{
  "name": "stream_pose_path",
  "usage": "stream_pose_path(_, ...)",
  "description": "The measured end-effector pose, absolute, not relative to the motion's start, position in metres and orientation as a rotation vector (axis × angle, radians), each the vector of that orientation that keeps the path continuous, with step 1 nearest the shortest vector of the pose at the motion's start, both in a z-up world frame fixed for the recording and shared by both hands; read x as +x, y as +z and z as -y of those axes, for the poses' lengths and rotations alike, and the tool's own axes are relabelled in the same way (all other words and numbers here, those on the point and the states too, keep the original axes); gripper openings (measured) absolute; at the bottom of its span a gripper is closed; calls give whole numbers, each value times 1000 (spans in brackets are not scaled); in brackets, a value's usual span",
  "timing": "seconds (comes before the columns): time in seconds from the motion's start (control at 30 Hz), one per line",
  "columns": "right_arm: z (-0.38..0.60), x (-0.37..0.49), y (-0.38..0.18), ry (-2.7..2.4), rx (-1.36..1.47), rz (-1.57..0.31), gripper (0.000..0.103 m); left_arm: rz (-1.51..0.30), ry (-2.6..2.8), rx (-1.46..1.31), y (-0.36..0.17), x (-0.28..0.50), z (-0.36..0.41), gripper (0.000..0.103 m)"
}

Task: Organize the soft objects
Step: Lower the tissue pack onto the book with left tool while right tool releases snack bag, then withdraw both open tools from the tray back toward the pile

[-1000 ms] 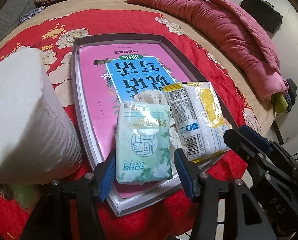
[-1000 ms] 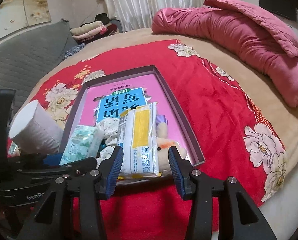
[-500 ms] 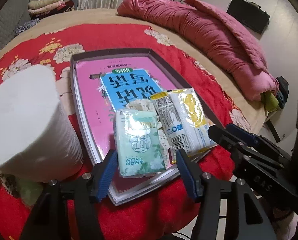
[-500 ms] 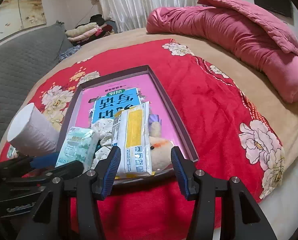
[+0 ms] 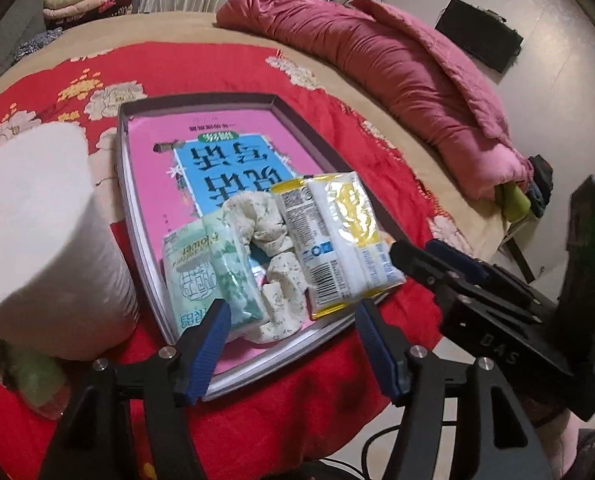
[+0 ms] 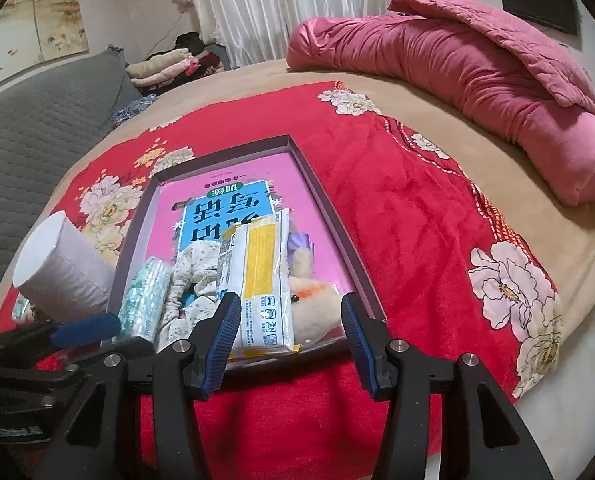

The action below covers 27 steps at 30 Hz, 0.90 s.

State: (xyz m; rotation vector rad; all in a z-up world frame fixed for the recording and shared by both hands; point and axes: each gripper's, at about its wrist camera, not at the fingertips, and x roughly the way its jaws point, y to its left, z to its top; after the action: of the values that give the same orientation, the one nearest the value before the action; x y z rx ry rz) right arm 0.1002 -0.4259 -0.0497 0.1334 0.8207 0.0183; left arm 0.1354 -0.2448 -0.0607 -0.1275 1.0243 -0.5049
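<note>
A shallow tray (image 5: 201, 100) with a pink and blue book (image 5: 221, 160) in it lies on the red flowered blanket. At its near end sit a green tissue pack (image 5: 205, 276), a floral cloth piece (image 5: 265, 232) and a yellow-and-white pack (image 5: 337, 236). My left gripper (image 5: 293, 344) hovers just short of the tray's near rim; its jaws are opening and nothing is pressed between them. My right gripper (image 6: 291, 340) stands open, and the yellow-and-white pack (image 6: 263, 280) and a plush toy (image 6: 313, 304) lie just beyond its fingers. A white paper roll (image 5: 45, 240) stands left of the tray.
A rolled pink quilt (image 6: 477, 60) lies along the bed's far right. Folded clothes (image 6: 169, 66) are stacked at the back beside a grey quilted surface (image 6: 37, 120). The bed edge runs just below both grippers. A green wrapper (image 5: 37, 380) lies under the roll.
The left gripper has drawn back from the green tissue pack and spread wider. The pack now leans on its edge, uncovering the floral cloth. The right gripper's jaws have widened slightly.
</note>
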Motion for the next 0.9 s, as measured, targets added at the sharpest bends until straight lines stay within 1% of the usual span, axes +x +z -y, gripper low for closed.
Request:
stream_pose_path(0.33,421,103,-53,26,120,-835,54,-1049,-483,-120,-76,145,245,65)
stream_pose_path(0.4,421,103,-53,27,121,-836,54,-1048,-486,-112,-76,145,247,66)
stream_pose_path(0.7,419,101,-49,15,105,-824,54,-1047,-493,-114,-68,139,245,66)
stream_pose_path(0.77,418,99,-47,9,98,-820,56,-1043,-497,-110,-65,136,246,66)
stream_pose_path(0.83,418,98,-45,6,98,-815,62,-1036,-497,-106,-62,134,245,66)
stream_pose_path(0.9,418,97,-43,3,98,-812,64,-1029,-498,-111,-58,133,244,66)
